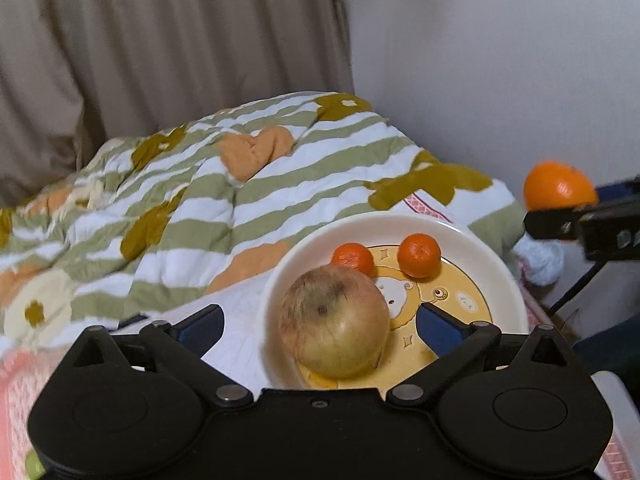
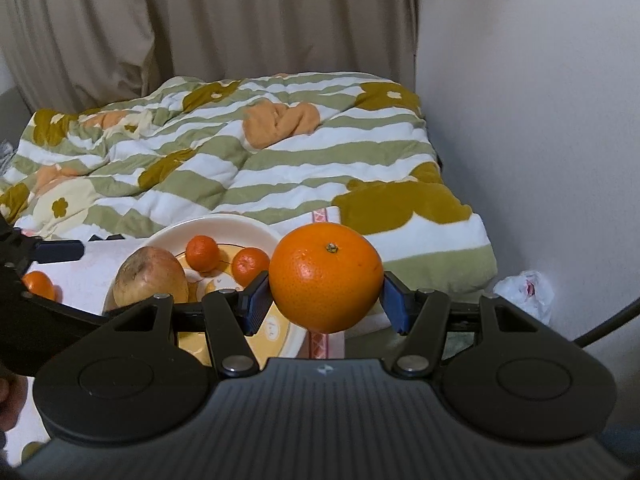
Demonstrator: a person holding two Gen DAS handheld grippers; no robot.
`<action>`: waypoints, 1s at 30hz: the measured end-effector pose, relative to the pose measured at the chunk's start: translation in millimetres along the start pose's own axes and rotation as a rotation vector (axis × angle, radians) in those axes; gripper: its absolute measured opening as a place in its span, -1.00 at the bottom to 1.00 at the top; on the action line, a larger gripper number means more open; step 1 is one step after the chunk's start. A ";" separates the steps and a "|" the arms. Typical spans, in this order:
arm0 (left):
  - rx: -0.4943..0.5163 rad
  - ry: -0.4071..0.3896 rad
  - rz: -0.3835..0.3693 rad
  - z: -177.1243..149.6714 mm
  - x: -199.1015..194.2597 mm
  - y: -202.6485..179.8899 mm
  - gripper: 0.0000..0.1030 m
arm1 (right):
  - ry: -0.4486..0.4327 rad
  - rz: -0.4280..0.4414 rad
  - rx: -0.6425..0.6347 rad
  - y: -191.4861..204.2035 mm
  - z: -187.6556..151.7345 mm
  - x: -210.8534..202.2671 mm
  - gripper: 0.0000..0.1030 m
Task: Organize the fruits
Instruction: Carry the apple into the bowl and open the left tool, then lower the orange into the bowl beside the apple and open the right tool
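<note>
Your right claw (image 2: 326,300) grips the big orange (image 2: 326,276), held just right of the plate (image 2: 168,232). Your left claw (image 1: 320,326) gapes wide around the apple (image 1: 334,322) on the plate, two mandarins (image 1: 419,255) behind it.

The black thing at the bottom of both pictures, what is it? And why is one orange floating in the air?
Those are tongs that a person holds, one in each hand, each with a small camera looking along its fingers. The left tongs are open around an apple on a plate with two small mandarins. The right tongs squeeze a big orange, so it is held, not floating. Another mandarin lies beside the plate. Behind is a striped blanket.
</note>
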State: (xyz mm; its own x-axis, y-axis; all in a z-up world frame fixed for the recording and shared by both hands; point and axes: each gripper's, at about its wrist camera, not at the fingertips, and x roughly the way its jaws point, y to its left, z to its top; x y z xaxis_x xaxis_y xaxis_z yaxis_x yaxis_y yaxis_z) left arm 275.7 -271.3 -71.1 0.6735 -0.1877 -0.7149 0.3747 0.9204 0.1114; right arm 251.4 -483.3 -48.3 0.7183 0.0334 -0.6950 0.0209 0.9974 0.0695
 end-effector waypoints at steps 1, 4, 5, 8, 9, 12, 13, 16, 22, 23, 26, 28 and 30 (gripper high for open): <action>-0.013 -0.002 -0.001 -0.8 -3.8 3.3 1.00 | 0.001 0.007 -0.008 2.5 0.5 1.1 0.43; -0.043 -0.016 0.008 -4.5 -16.1 12.0 1.00 | 0.007 0.029 -0.042 11.8 0.8 6.7 0.43; -0.054 -0.019 0.011 -5.6 -19.6 14.9 1.00 | 0.009 0.037 -0.055 14.9 0.4 9.1 0.43; -0.089 -0.021 0.024 -9.8 -28.9 24.1 1.00 | 0.017 0.063 -0.102 26.2 -2.5 17.6 0.43; -0.100 -0.023 0.030 -11.2 -32.0 26.7 1.00 | 0.023 0.072 -0.120 30.1 -4.4 21.6 0.43; -0.122 -0.031 0.042 -16.9 -40.4 33.7 1.00 | 0.039 0.096 -0.178 41.9 -12.2 34.2 0.43; -0.124 -0.028 0.049 -19.0 -42.5 35.3 1.00 | 0.044 0.101 -0.195 45.5 -15.6 38.3 0.43; -0.136 -0.017 0.066 -26.1 -46.0 39.3 1.00 | 0.066 0.113 -0.239 56.4 -23.3 51.4 0.43; -0.171 -0.016 0.079 -36.1 -54.9 47.0 1.00 | 0.082 0.114 -0.279 66.4 -32.4 67.4 0.43; -0.175 -0.018 0.081 -36.8 -56.3 47.7 1.00 | 0.086 0.115 -0.282 66.2 -32.8 69.5 0.43; -0.181 -0.020 0.085 -38.5 -59.5 48.7 1.00 | 0.092 0.118 -0.283 66.0 -33.9 72.9 0.43; -0.185 -0.021 0.088 -40.2 -62.9 48.8 1.00 | 0.095 0.120 -0.290 67.3 -34.6 73.9 0.44; -0.191 -0.028 0.090 -41.3 -67.4 48.7 1.00 | 0.086 0.108 -0.300 68.6 -35.7 73.2 0.48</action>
State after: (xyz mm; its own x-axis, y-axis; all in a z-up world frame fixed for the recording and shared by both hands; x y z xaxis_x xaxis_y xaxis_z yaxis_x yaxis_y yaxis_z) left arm 222.2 -199.7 -46.0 0.7175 -0.1092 -0.6880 0.1869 0.9816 0.0391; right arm 280.6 -410.1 -119.9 0.6435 0.1322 -0.7540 -0.2671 0.9618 -0.0593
